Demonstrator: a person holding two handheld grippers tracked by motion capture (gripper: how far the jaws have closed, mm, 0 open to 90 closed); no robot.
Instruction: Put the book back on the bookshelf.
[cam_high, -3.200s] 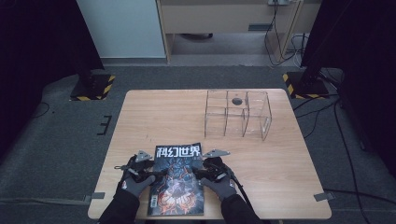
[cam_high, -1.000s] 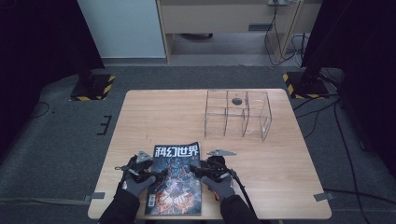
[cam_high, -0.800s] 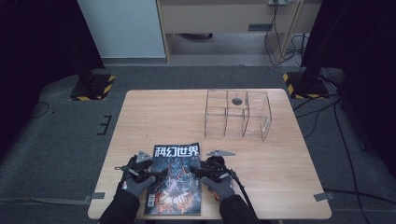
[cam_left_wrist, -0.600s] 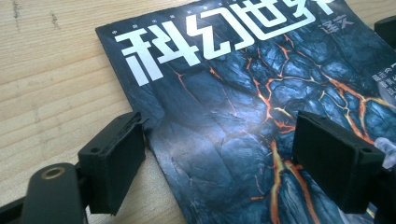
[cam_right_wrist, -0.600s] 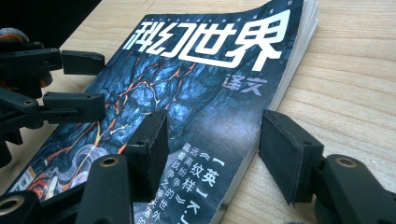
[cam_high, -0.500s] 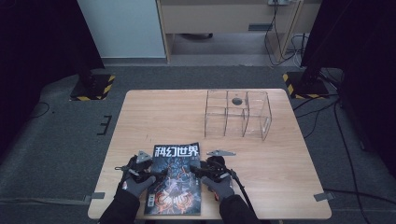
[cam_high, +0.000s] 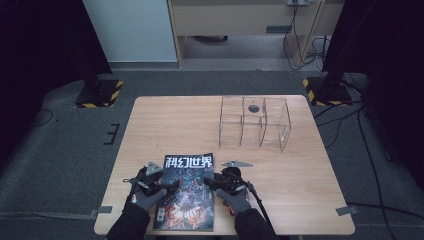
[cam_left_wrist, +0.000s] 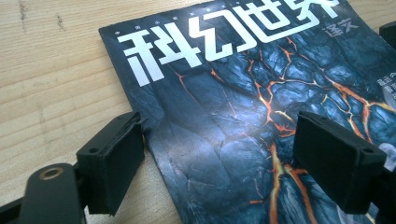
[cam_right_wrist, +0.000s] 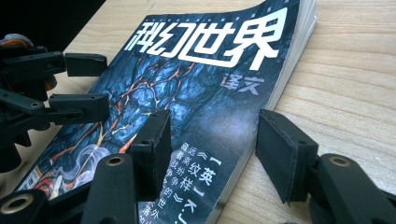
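At the worktop's (cam_high: 165, 125) near edge, both hand-held grippers straddle the magazine's (cam_high: 186, 192) side edges, left (cam_left_wrist: 219, 158) wide, right (cam_right_wrist: 212, 149) just narrowing, seemingly unclamped.

This looks like a lab or test room, not a home. A plain wooden bench (cam_high: 300, 200) stands alone on grey carpet (cam_high: 60, 165), with yellow-and-black striped stand feet (cam_high: 97, 95) at both sides and dark curtains (cam_high: 40, 45) around. Cables (cam_high: 305, 35) hang by a cabinet (cam_high: 240, 20) at the back, and tape marks (cam_high: 346, 210) sit on the floor.
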